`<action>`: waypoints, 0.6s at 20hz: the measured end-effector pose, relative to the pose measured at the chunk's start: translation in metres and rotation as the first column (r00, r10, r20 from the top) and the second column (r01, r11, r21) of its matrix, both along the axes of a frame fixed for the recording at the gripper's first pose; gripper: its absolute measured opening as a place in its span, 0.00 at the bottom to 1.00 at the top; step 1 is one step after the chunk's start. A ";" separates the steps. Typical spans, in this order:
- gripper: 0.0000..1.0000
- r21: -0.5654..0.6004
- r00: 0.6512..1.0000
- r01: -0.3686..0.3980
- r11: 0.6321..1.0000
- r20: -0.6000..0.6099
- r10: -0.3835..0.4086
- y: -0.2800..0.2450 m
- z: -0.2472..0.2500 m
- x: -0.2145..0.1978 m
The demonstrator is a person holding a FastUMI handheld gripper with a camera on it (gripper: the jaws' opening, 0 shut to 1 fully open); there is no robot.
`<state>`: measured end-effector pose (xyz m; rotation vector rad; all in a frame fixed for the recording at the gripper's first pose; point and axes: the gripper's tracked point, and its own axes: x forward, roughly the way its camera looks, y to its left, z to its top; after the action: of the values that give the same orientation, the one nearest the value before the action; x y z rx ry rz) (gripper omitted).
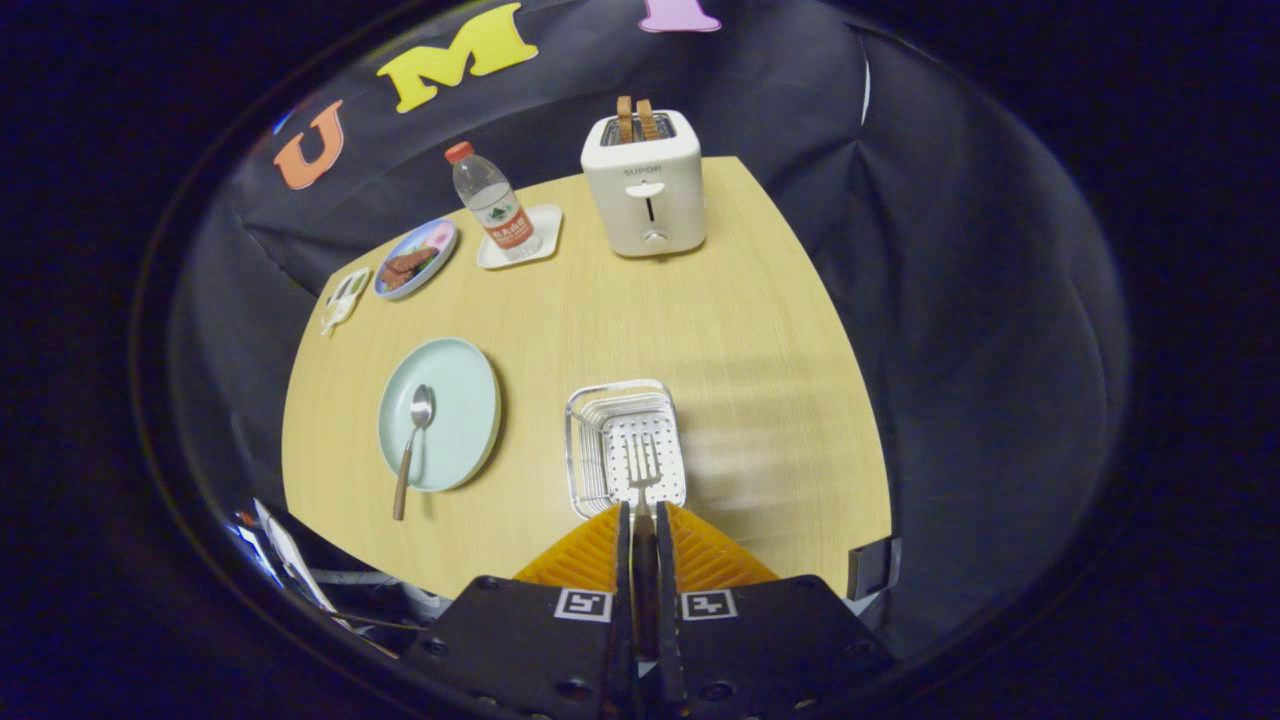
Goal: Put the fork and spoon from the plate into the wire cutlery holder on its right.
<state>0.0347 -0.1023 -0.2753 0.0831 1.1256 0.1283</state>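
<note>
Above the wire cutlery holder [626,447], gripper [640,512] clamped on the fork [641,470], tines forward over the basket. Thin, stiff, slick metal: likely light, prone to swivel. Spoon [413,440] on the plate [440,413]; best pinched mid-handle.

Gripper [641,515] with both orange fingers [590,555] pressed on the handle of a fork [641,462], its tines over the wire cutlery holder [590,440] on the wooden table [700,330]; the spoon [412,440] lies on the pale green plate [465,400] left of the holder.
</note>
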 end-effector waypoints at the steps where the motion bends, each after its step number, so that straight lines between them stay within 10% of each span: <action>1: 0.08 0.004 1.000 -0.010 1.000 0.015 0.010 0.003 0.003 0.001; 12: 0.45 -0.034 0.979 -0.092 0.995 0.179 0.096 0.054 0.023 0.004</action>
<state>0.0382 -0.0483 -0.2518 -0.0052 0.9499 0.2018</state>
